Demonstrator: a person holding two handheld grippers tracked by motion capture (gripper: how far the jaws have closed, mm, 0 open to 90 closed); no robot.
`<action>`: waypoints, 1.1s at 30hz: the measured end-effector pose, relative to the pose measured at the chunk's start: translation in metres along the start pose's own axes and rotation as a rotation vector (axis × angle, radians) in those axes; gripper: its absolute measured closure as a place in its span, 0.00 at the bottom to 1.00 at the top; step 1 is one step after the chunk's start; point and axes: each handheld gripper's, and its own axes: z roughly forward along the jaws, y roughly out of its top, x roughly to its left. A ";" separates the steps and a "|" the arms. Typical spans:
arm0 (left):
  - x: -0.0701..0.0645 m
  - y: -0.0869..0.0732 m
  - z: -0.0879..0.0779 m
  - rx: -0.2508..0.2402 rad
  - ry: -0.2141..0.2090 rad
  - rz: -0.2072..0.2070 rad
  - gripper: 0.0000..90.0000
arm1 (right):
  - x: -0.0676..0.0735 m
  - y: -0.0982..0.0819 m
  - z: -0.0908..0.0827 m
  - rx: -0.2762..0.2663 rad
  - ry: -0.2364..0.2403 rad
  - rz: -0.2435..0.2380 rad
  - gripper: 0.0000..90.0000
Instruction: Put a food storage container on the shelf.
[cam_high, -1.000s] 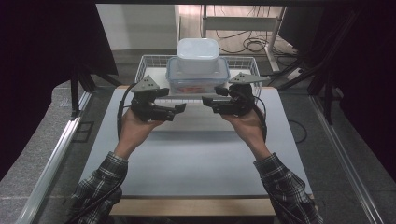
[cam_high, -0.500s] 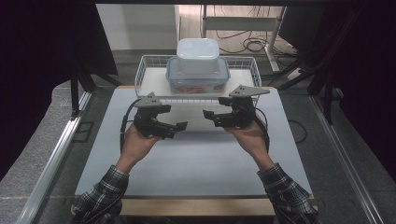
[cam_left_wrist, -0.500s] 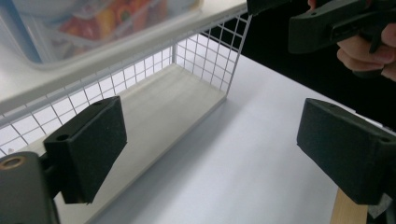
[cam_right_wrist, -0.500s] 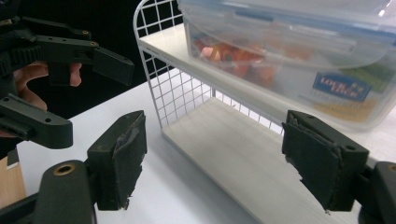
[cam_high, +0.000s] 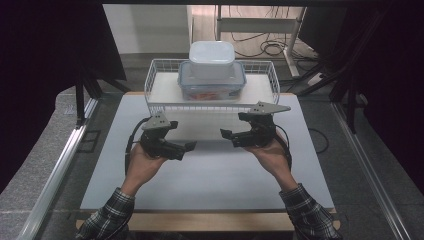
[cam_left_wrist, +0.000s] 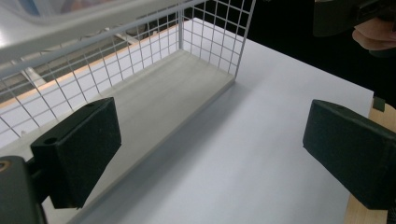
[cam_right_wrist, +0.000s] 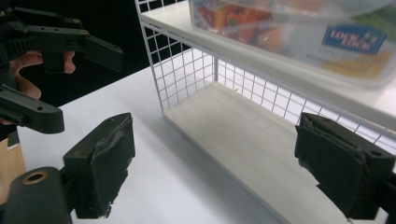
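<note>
High view: clear lidded container (cam_high: 212, 81) atop white wire rack (cam_high: 160, 82); left tool (cam_high: 186, 148), right tool (cam_high: 226, 135) just opened, empty.

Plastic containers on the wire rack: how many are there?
2. A larger clear container with a blue-edged lid sits on the top shelf of the wire rack; a smaller white container is stacked on it. Any behind these would be hidden.

Wire rack (cam_high: 161, 85) (containers (cam_high: 212, 80) atop) blocks ahead; mat (cam_high: 210, 175) open.
</note>
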 end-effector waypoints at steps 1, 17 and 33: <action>-0.001 -0.002 0.000 0.002 0.002 0.000 0.05 | -0.001 -0.004 0.000 0.004 0.000 0.004 0.12; -0.007 -0.031 0.006 0.025 -0.003 -0.002 0.04 | -0.001 -0.030 0.004 0.037 0.007 -0.011 0.06; -0.015 -0.046 0.002 0.061 0.027 0.024 0.05 | 0.007 -0.048 -0.003 0.039 -0.013 -0.048 0.02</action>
